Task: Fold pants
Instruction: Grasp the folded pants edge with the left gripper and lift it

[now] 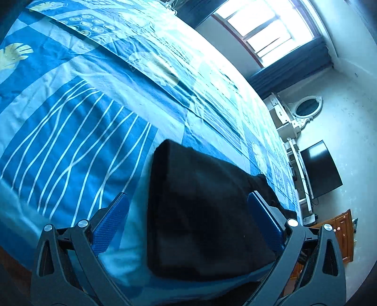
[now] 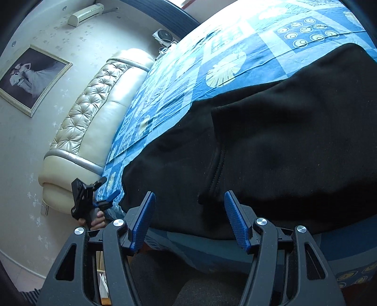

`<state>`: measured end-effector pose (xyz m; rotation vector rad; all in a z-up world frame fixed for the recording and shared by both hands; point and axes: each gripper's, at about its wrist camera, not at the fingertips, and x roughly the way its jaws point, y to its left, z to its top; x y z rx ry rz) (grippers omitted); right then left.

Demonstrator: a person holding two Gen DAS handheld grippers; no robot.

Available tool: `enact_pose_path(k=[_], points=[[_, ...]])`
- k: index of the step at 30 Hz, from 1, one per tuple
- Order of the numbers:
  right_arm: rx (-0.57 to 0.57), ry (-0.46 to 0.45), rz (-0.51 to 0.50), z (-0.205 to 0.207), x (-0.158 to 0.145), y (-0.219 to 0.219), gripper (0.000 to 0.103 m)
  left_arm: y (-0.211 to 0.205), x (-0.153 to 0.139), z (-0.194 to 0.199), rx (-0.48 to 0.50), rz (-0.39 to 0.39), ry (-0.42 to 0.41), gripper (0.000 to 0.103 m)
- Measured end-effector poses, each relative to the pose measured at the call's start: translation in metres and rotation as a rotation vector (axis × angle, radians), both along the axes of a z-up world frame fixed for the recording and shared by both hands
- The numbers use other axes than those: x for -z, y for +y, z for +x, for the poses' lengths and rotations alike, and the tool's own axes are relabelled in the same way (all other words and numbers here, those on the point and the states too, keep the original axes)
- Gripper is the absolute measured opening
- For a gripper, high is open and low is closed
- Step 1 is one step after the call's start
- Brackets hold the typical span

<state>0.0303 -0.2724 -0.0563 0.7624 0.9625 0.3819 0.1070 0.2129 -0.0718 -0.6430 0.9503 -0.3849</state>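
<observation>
Two grippers are facing the black pants (image 2: 271, 141) lying on the bed (image 1: 70, 117), long axis running across our view. We are seeing the right gripper (image 2: 189, 207) nearest, at the near hem, fingers apart and empty; the left gripper (image 1: 188, 209) is also gaping, gripping nothing.

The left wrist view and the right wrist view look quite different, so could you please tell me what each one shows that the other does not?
Only the left wrist view shows the window, oval mirror and dark screen. Only the right wrist view shows the tufted headboard, framed picture, air conditioner and the left gripper seen from outside. Both show the black pants on the blue patterned bedspread, with open jaws in the foreground.
</observation>
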Motion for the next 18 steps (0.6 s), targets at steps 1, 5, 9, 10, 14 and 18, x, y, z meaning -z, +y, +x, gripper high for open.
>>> enact_pose_path(k=[1,5,9,10,14,18], points=[[-0.002,0.005,0.003,0.001,0.002,0.001,0.061,-0.002,0.001,0.006,0.011,-0.001,-0.013,0.1],[-0.016,0.018,-0.001,0.0,0.007,0.005,0.061,-0.012,0.002,0.035,0.053,-0.005,-0.056,0.1],[-0.026,0.029,-0.013,-0.001,0.01,0.008,0.061,-0.016,0.022,0.065,0.093,0.013,0.003,0.1],[-0.022,0.028,-0.011,-0.001,0.01,0.008,0.061,-0.014,0.028,0.068,0.116,-0.001,0.021,0.1],[-0.026,0.028,0.005,-0.001,0.01,0.01,0.061,-0.011,0.031,0.06,0.225,-0.084,0.006,0.097],[-0.047,0.042,0.013,0.002,0.015,0.018,0.061,-0.023,0.038,0.039,0.332,-0.217,0.021,0.082]])
